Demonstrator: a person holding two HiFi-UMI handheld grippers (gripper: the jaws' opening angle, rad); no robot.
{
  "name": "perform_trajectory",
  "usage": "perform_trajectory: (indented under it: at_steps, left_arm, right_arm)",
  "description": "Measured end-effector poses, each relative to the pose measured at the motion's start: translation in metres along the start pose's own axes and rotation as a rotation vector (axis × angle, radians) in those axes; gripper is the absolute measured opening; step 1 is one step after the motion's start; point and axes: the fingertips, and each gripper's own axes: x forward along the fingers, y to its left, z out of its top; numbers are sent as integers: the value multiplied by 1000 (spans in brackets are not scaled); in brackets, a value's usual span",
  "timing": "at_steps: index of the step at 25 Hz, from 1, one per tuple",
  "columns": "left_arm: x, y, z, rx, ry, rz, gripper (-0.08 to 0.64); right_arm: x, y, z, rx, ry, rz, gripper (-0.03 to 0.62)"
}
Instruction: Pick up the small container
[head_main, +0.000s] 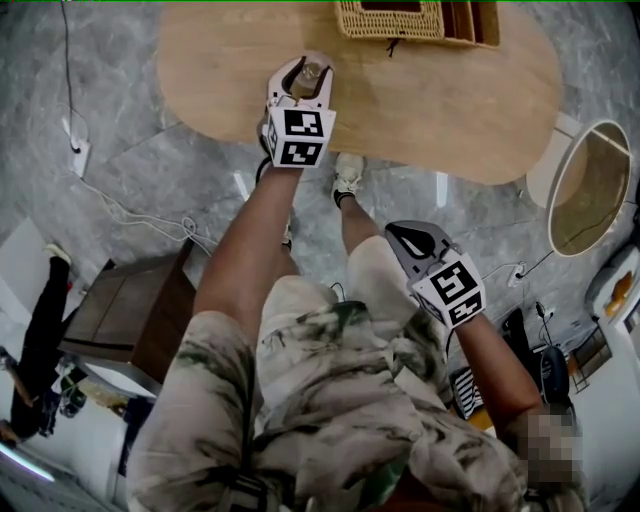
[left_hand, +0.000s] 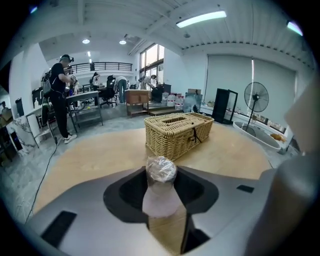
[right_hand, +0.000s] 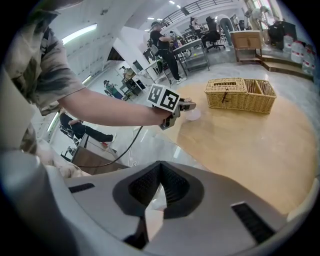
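The small container (left_hand: 161, 169), clear with a crinkled foil top, stands on the oval wooden table (head_main: 450, 110) near its front left edge. My left gripper (head_main: 300, 68) reaches over that edge and its jaws close around the container (head_main: 311, 75) from both sides. In the right gripper view the left gripper (right_hand: 186, 106) shows beside the pale container (right_hand: 193, 115). My right gripper (head_main: 402, 233) hangs lower, off the table, above the floor by my leg; its jaws meet with nothing between them (right_hand: 160, 165).
A wicker basket (head_main: 390, 20) with a lidded part and an open compartment sits at the table's far side (left_hand: 177, 132). A round side table (head_main: 590, 185) stands to the right, a dark wooden cabinet (head_main: 130, 310) to the left. Cables lie on the marble floor (head_main: 130, 215).
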Motion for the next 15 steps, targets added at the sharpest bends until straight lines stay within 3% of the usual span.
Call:
perform_trajectory:
  at_steps: [8,15]
  left_arm:
    - [-3,-4,4,51,45,-20,153]
    - [-14,-2,13,30,44,-51,153]
  right_arm:
    - [0,-2,6,2,-18,-7,20]
    - [3,8,11,3,-42,-9,20]
